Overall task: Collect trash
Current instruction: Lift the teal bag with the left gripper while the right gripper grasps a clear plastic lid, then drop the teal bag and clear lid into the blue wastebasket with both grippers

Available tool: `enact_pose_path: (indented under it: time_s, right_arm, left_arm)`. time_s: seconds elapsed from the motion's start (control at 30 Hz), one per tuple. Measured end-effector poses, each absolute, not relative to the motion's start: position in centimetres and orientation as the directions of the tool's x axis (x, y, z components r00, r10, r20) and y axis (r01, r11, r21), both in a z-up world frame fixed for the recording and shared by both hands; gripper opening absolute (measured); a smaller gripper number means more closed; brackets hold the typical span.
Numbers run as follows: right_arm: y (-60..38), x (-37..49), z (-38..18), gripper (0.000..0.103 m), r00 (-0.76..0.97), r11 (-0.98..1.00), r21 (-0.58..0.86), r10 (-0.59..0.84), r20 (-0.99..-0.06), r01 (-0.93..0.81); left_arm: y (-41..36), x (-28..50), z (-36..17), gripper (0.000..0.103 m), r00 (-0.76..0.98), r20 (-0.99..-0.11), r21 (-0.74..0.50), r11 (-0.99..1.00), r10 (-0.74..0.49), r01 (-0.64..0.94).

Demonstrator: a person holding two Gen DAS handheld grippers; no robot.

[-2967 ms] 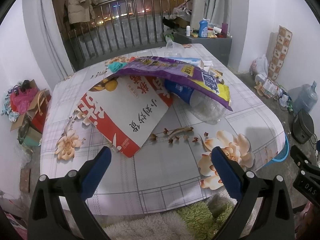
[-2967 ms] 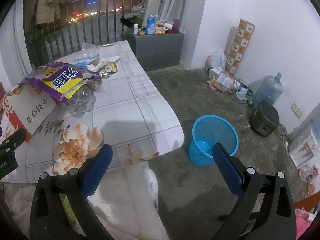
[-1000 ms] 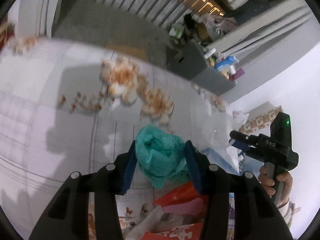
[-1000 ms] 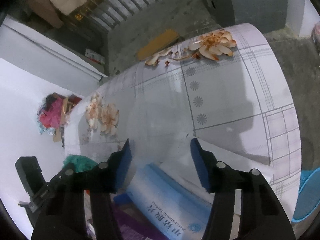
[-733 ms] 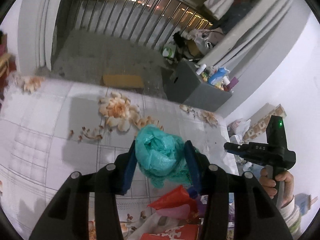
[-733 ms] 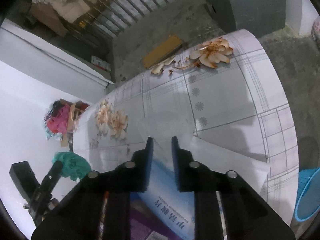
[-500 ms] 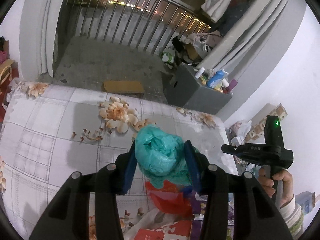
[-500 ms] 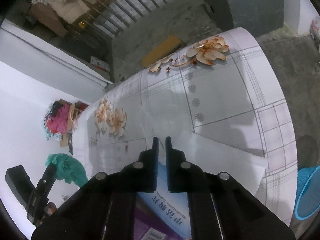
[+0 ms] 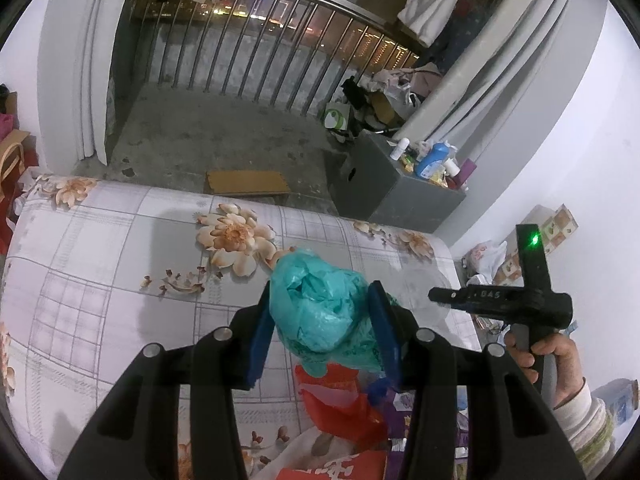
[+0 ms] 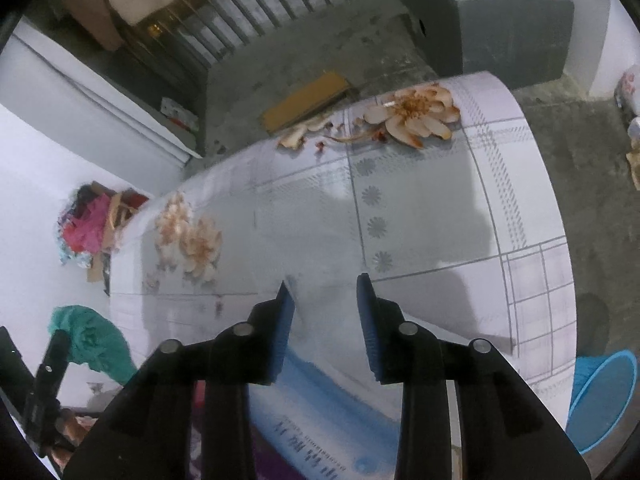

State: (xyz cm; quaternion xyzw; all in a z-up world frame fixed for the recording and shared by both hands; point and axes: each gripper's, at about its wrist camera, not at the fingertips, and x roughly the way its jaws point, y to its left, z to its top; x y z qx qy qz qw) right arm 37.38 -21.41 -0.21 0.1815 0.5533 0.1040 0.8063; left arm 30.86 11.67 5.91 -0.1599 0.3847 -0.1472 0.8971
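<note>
Since half a second ago the left claw (image 9: 324, 322) has lifted a little higher off the floral-print checked vinyl surface (image 9: 100, 264), and the right claw (image 10: 325, 300), then pressed nearly together, now stands spread.

Left: left claw pinching a crumpled teal plastic bag (image 9: 320, 308), held clear above the surface. Below it, a red plastic wrapper (image 9: 340, 404) lies in the litter pile.

Centre: a blue-and-white printed paper packet (image 10: 320, 412) lies directly under the right claw. A clear film may sit between its fingers; too faint to tell.

Right: a round blue plastic waste basket (image 10: 604, 400) stands on the floor beside the surface's edge.

Judgement: one piece of trash secured; the right claw looks released or re-set, so its pick is not yet made. The basket is the likely drop point.
</note>
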Motion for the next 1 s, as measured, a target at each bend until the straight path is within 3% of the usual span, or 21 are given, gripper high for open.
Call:
enact_pose_path:
  time_s: [0.07, 0.1, 0.37, 0.6, 0.8, 1.0]
  right_arm:
    - [-21.5, 37.3, -0.5, 0.005, 0.366, 0.912, 0.408, 0.368, -0.855, 0.036]
    - [-21.9, 37.1, -0.4, 0.004, 0.377, 0.903, 0.429, 0.383, -0.843, 0.041]
    - [-25.8, 32.7, 4.8, 0.004, 0.513, 0.850, 0.527, 0.440, -0.737, 0.028]
    - [-34.6, 20.9, 8.5, 0.004, 0.667, 0.805, 0.591, 0.409, -0.623, 0.059]
    - [-44.3, 7.5, 6.4, 0.004, 0.773, 0.756, 0.604, 0.218, -0.596, 0.253]
    - [-52.5, -5.0, -2.3, 0.004, 0.750, 0.537, 0.653, 0.056, -0.659, 0.534]
  left_arm:
    - [11.6, 30.8, 5.9, 0.044, 0.661, -0.643, -0.400, 0.906, -0.387, 0.141]
    - [11.5, 30.8, 6.1, 0.044, 0.662, -0.642, -0.400, 0.905, -0.387, 0.141]
    - [9.4, 28.7, 9.9, 0.044, 0.688, -0.593, -0.387, 0.898, -0.418, 0.211]
    - [2.0, 24.5, 14.5, 0.044, 0.634, -0.550, -0.385, 0.838, -0.544, 0.386]
    - [-9.9, 22.3, 14.3, 0.045, 0.435, -0.642, -0.387, 0.757, -0.631, 0.527]
    - [-27.3, 20.4, 9.4, 0.045, 0.155, -0.782, -0.386, 0.665, -0.603, 0.640]
